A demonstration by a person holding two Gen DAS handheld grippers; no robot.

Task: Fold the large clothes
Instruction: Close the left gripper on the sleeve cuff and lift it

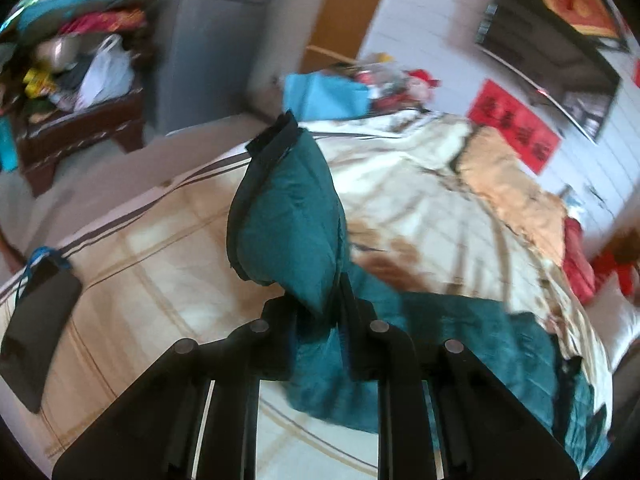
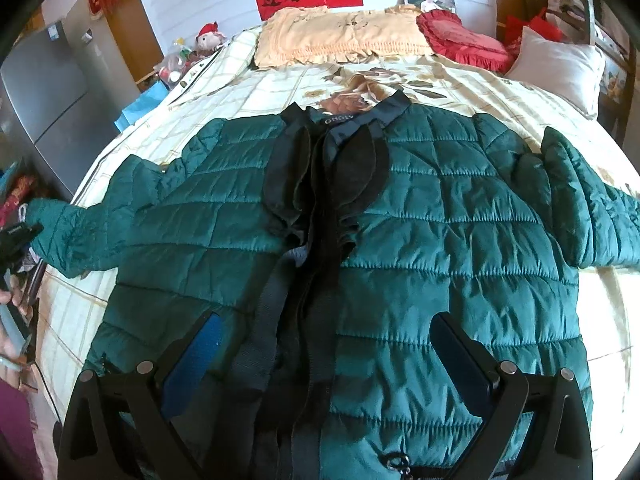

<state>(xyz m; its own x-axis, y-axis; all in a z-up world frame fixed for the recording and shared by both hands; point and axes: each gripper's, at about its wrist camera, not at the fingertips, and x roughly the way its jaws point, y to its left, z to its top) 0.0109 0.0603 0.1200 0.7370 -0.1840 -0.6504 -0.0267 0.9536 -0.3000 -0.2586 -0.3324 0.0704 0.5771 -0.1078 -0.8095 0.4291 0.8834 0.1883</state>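
Observation:
A dark green quilted jacket [image 2: 440, 220] lies front up and spread flat on the bed [image 2: 260, 84], black collar and placket down its middle. My right gripper [image 2: 326, 320] hovers open over the jacket's lower front, with the blue pads [image 2: 200, 352] well apart and nothing pinched. In the left wrist view my left gripper [image 1: 316, 308] is shut on the jacket's left sleeve [image 1: 288, 216]. The sleeve stands up out of the fingers, its black cuff [image 1: 276, 136] at the top, lifted off the bedspread. The rest of the jacket [image 1: 480, 340] trails away to the right.
A dark flat phone [image 1: 36, 332] with a blue cord lies near the bed's left edge. At the headboard are a peach pillow [image 2: 340, 32], a red cushion [image 2: 460, 40] and a white pillow [image 2: 560, 68]. A grey fridge [image 2: 48, 92] and a cluttered wooden table [image 1: 80, 128] stand left of the bed.

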